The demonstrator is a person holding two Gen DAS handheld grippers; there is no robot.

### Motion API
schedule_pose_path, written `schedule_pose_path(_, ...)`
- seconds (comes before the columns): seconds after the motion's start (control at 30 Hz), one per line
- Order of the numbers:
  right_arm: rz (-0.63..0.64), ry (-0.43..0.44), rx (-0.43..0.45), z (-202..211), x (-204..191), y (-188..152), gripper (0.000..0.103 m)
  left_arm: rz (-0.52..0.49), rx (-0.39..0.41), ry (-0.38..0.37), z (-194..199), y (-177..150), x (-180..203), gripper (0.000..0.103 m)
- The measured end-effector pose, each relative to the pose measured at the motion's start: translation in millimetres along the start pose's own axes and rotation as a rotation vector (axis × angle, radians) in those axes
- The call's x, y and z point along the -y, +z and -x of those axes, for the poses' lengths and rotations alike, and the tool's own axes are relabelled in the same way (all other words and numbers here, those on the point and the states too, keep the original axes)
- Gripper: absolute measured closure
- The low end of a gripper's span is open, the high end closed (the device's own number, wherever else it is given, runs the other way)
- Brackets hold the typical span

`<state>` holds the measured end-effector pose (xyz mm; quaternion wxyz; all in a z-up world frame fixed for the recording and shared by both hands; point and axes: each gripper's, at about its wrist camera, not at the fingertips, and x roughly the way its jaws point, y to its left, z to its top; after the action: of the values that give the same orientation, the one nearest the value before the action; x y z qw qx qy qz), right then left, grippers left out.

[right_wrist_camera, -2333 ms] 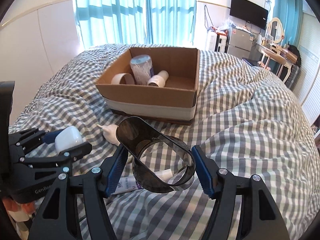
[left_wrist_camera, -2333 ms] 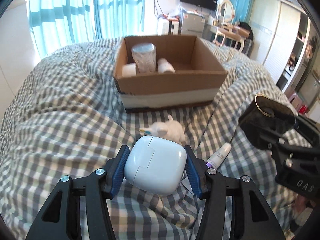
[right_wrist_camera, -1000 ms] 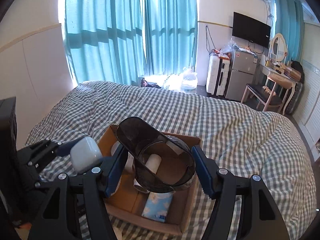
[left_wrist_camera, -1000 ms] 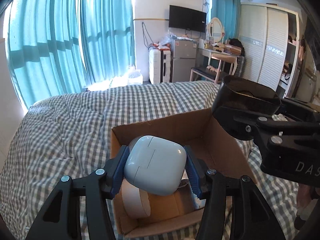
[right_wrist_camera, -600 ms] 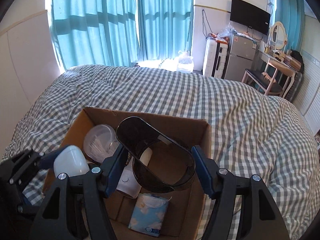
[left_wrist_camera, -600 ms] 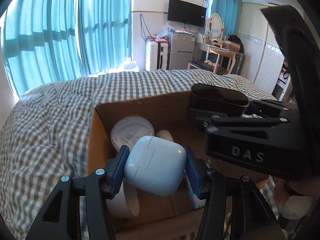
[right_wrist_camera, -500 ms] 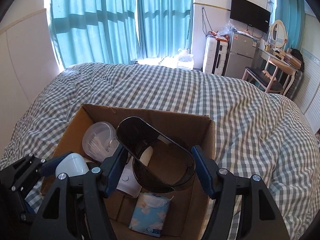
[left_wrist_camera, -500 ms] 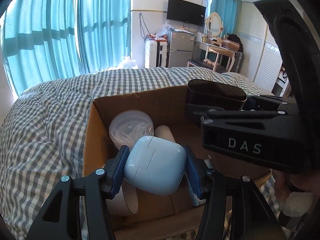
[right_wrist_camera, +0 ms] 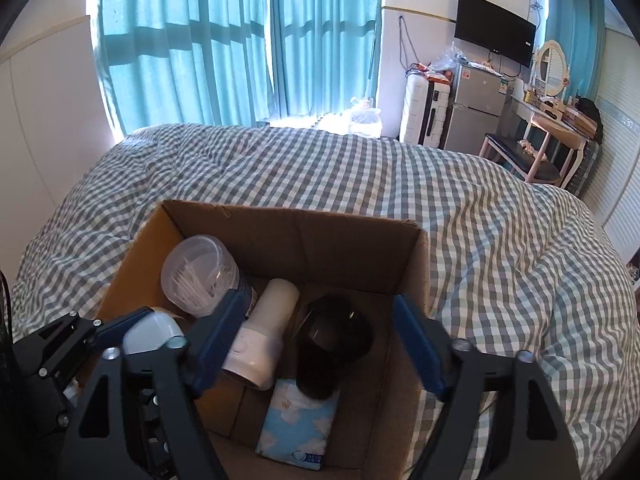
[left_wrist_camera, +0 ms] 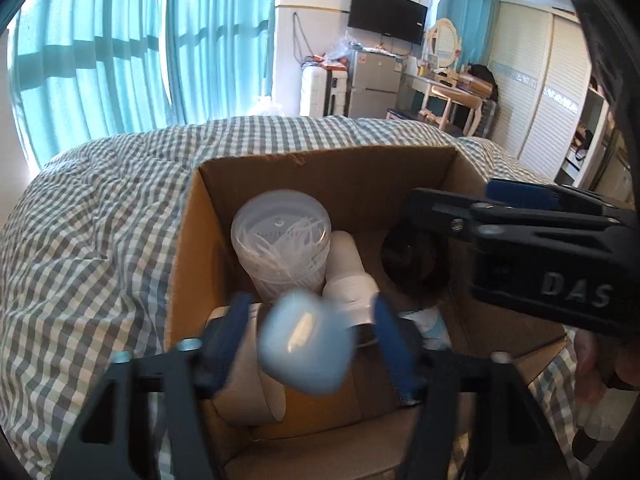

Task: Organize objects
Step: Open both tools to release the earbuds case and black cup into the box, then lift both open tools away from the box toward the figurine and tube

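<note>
A cardboard box [left_wrist_camera: 188,240] [right_wrist_camera: 416,264] stands on the checked bed. My left gripper [left_wrist_camera: 310,340] is open over its near left side; the white earbud case [left_wrist_camera: 306,344], blurred, is loose between the spread fingers. It also shows in the right wrist view [right_wrist_camera: 150,334]. My right gripper [right_wrist_camera: 320,344] is open above the box. The dark smoky cup [right_wrist_camera: 332,340] lies on its side inside the box, also in the left wrist view [left_wrist_camera: 408,264].
Inside the box are a clear tub of cotton swabs [left_wrist_camera: 280,240] [right_wrist_camera: 198,276], a white bottle [right_wrist_camera: 262,338], a tape roll [left_wrist_camera: 248,384] and a blue tissue pack [right_wrist_camera: 298,424]. The checked duvet [right_wrist_camera: 500,240] surrounds the box. Curtains and furniture stand behind.
Both grippers have opened over the box. The dark cup has dropped from the right gripper into the box, and the earbud case is free between the left fingers.
</note>
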<state>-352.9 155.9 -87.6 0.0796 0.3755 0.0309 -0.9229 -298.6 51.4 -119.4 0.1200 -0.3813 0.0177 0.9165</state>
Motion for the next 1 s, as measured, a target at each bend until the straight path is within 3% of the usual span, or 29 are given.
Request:
schedule_pose_path(0.03, -0.007, -0.002, 0.006, 4, 0, 1, 0.018, 0.008, 0.008, 0.002, 4, 1, 0, 0.013)
schedule_pose_path(0.2, -0.050, -0.007, 0.063, 46, 14, 10, 0.017, -0.006, 0.041, -0.002, 30, 10, 11, 0.009)
schedule_pose_path(0.4, -0.033, -0.049, 0.175, 130, 24, 15, 0.016, -0.030, 0.110, 0.016, 84, 17, 22, 0.004)
schedule_pose_path(0.63, 0.017, -0.088, 0.198, 206, 13, -2, 0.013, -0.100, 0.116, 0.104, 137, 8, 30, 0.002)
schedule_pose_path(0.83, 0.026, -0.100, 0.159, 221, -2, -42, 0.013, -0.134, 0.067, 0.147, 159, -27, 22, 0.001)
schedule_pose_path(1.0, -0.003, -0.069, 0.073, 198, -16, -89, 0.013, -0.080, 0.019, 0.160, 161, -66, 3, 0.001)
